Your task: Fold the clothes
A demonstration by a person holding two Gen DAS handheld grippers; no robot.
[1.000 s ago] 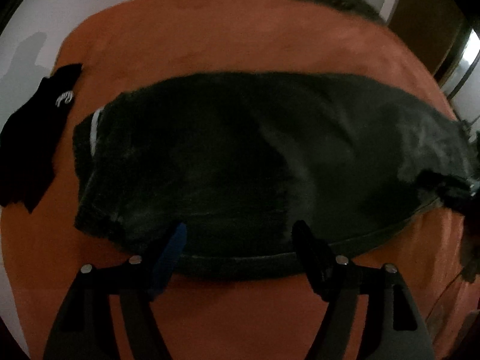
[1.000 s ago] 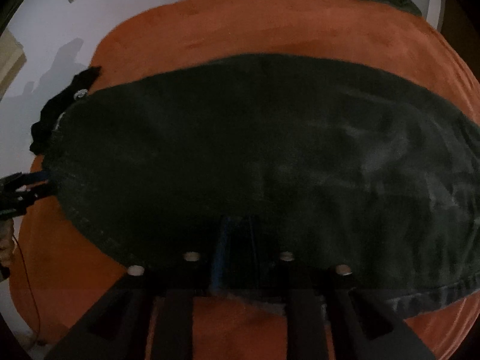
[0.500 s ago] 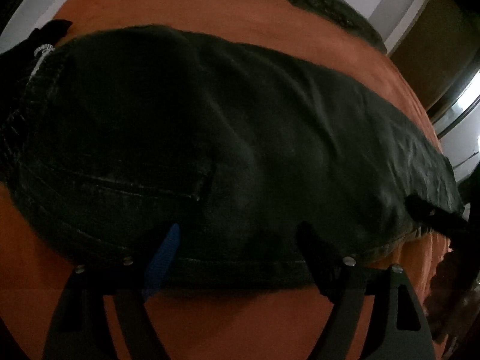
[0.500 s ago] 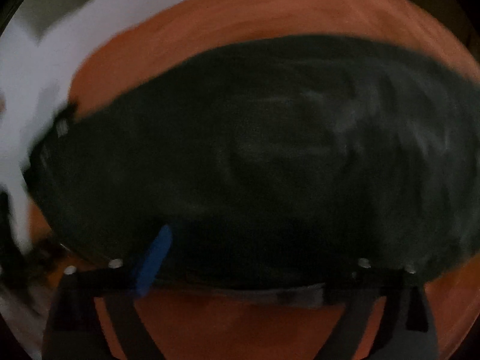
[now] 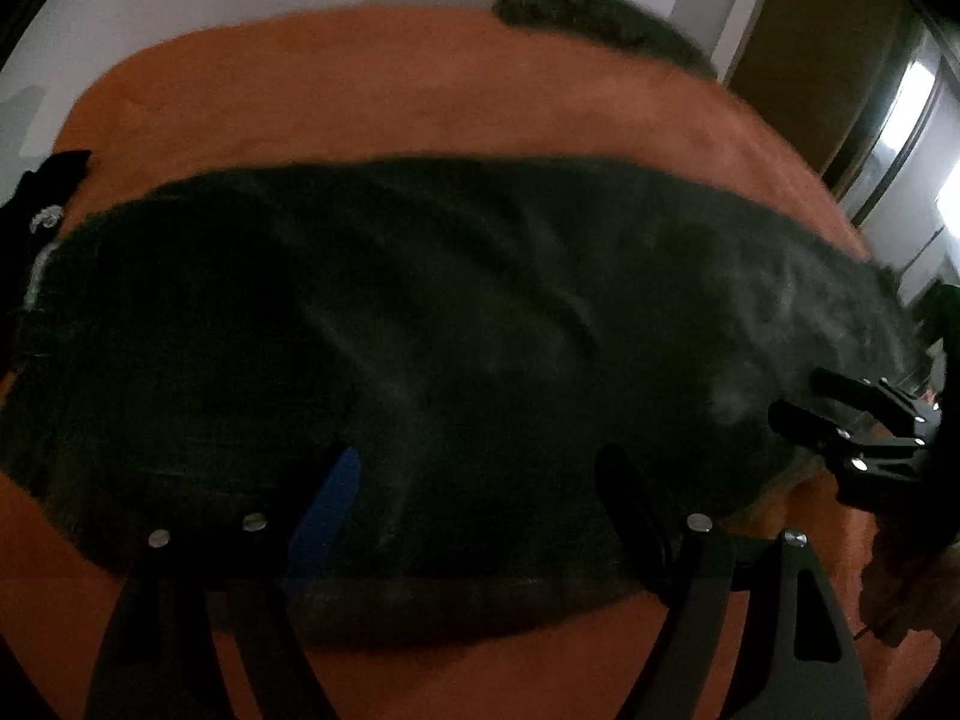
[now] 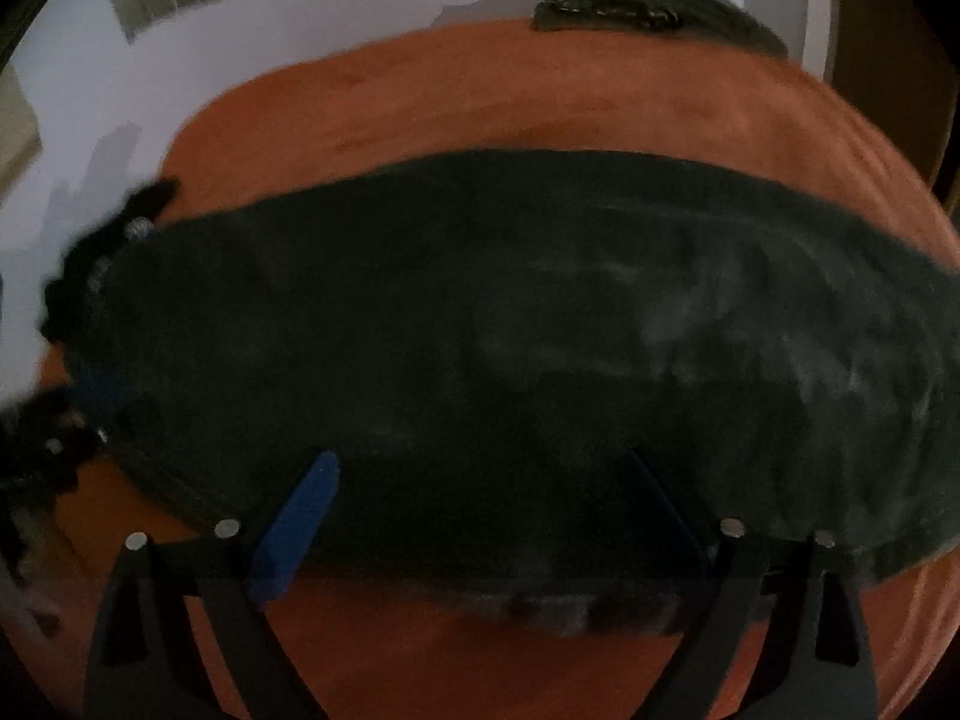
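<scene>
A dark pair of jeans [image 5: 480, 324] lies folded lengthwise across an orange bedspread [image 5: 390, 96], and it also shows in the right wrist view [image 6: 510, 330]. My left gripper [image 5: 477, 474] is open, its fingers over the near edge of the jeans. My right gripper [image 6: 480, 480] is open over the near edge too, holding nothing. The right gripper also shows at the right of the left wrist view [image 5: 840, 414], at the jeans' right end. The left gripper shows blurred at the left edge of the right wrist view [image 6: 54, 444].
A black garment [image 5: 42, 210] lies at the left end of the jeans. A dark green garment [image 6: 654, 12] lies at the far edge of the bed by the white wall. A doorway and bright panel [image 5: 900, 120] stand at the right.
My right gripper has opened and let go of the jeans edge. Both grippers have pulled back a little, and the jeans now lie flat on the bed.
</scene>
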